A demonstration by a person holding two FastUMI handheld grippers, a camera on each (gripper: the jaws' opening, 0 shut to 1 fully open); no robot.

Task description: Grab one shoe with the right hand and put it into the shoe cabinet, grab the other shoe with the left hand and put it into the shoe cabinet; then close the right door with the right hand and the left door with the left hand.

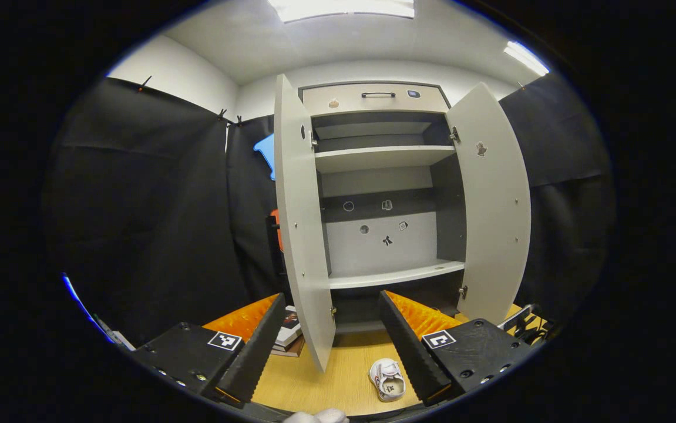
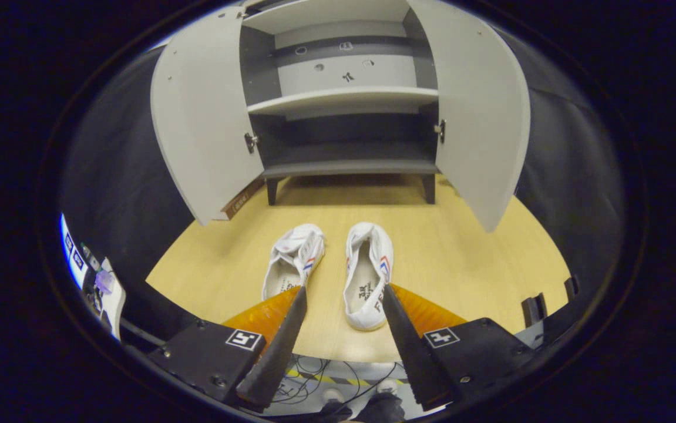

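Note:
Two white shoes with red and blue stripes lie side by side on the wooden table (image 2: 461,252), toes toward the cabinet: one shoe (image 2: 293,258) on the left and the other shoe (image 2: 367,270) on the right. My right gripper (image 2: 343,291) is open over the table's near edge, with the right-hand shoe's heel seen between its fingers, untouched. The grey shoe cabinet (image 2: 349,167) stands with its left door (image 2: 202,117) and right door (image 2: 478,111) wide open. My left gripper (image 1: 332,296) is open and empty, facing the cabinet (image 1: 396,273). One shoe (image 1: 386,379) lies below it.
A small stack of books (image 1: 288,335) lies by the left door's foot. A drawer (image 1: 376,97) tops the cabinet. The cabinet shelves are bare. Black clamps (image 2: 534,308) sit at the table's right edge, and cables (image 2: 314,376) lie on the floor beyond the near edge.

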